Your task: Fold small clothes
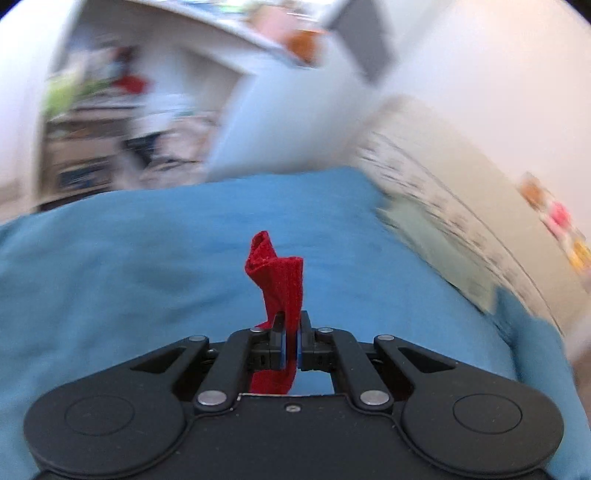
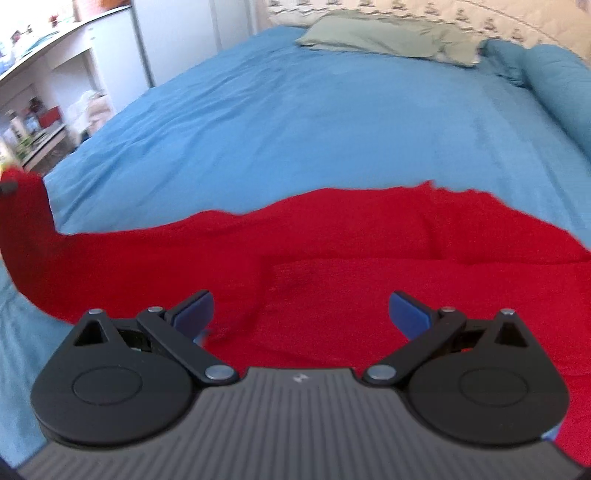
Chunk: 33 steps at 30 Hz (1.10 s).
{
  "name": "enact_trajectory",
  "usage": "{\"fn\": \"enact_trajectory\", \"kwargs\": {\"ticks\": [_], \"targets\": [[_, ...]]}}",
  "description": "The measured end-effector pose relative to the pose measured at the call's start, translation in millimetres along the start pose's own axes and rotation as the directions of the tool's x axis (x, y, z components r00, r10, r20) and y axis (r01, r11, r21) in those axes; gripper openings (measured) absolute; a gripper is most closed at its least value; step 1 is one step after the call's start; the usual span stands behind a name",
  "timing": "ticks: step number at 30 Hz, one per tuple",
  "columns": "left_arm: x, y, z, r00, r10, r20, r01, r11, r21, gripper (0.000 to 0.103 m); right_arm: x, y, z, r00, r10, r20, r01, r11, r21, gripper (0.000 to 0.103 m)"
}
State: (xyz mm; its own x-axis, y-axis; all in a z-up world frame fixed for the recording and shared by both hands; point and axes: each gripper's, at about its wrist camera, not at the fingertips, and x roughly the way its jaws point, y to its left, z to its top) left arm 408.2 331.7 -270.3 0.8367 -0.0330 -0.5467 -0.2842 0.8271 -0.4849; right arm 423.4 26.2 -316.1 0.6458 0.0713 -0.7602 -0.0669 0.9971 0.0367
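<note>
A red garment [image 2: 369, 251] lies spread on the blue bedspread [image 2: 314, 122]. Its left part stretches out and rises at the far left of the right wrist view. My left gripper [image 1: 291, 328] is shut on a corner of the red garment [image 1: 280, 277], which sticks up between its pads above the blue bed [image 1: 147, 266]. The left wrist view is motion-blurred. My right gripper [image 2: 301, 312] is open and empty, hovering just over the garment's near part.
A pale green pillow [image 2: 384, 37] and a rolled blue cover [image 2: 554, 74] lie at the head of the bed. A patterned headboard [image 2: 461, 14] stands behind. White shelves with clutter [image 2: 44, 92] stand left of the bed.
</note>
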Motion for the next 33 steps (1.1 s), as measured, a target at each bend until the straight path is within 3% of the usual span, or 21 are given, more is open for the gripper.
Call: {"fn": "enact_trajectory", "kwargs": {"ticks": [3, 7, 12, 16, 20, 25, 33], "targets": [[11, -72, -17, 0.993, -0.115, -0.035, 0.118, 0.990, 0.081, 0.005, -10, -35, 2, 0.999, -0.048, 0.015, 0.048, 0.998, 0.029, 0.103], [31, -168, -60, 0.961, -0.244, -0.129, 0.262, 0.953, 0.154, 0.005, -25, -92, 2, 0.993, -0.120, 0.018, 0.118, 0.990, 0.081, 0.103], [62, -267, -138, 0.893, -0.362, -0.267, 0.413, 0.895, 0.170, 0.005, -46, -168, -9, 0.979, -0.203, 0.008, 0.199, 0.968, 0.151, 0.103], [84, -327, -209, 0.845, -0.390, -0.365, 0.486, 0.845, 0.224, 0.005, -53, -222, -29, 0.969, -0.247, -0.010, 0.244, 0.953, 0.178, 0.103], [102, -354, -259, 0.816, -0.384, -0.432, 0.514, 0.824, 0.239, 0.005, -48, -267, -52, 0.965, -0.261, -0.034, 0.263, 0.944, 0.198, 0.103], [118, -368, -299, 0.806, -0.336, -0.487, 0.517, 0.801, 0.303, 0.005, -45, -295, -72, 0.966, -0.256, -0.045, 0.259, 0.935, 0.241, 0.103], [119, -376, -331, 0.791, -0.296, -0.535, 0.532, 0.765, 0.363, 0.005, -49, -321, -77, 0.968, -0.247, -0.044, 0.248, 0.916, 0.316, 0.103]]}}
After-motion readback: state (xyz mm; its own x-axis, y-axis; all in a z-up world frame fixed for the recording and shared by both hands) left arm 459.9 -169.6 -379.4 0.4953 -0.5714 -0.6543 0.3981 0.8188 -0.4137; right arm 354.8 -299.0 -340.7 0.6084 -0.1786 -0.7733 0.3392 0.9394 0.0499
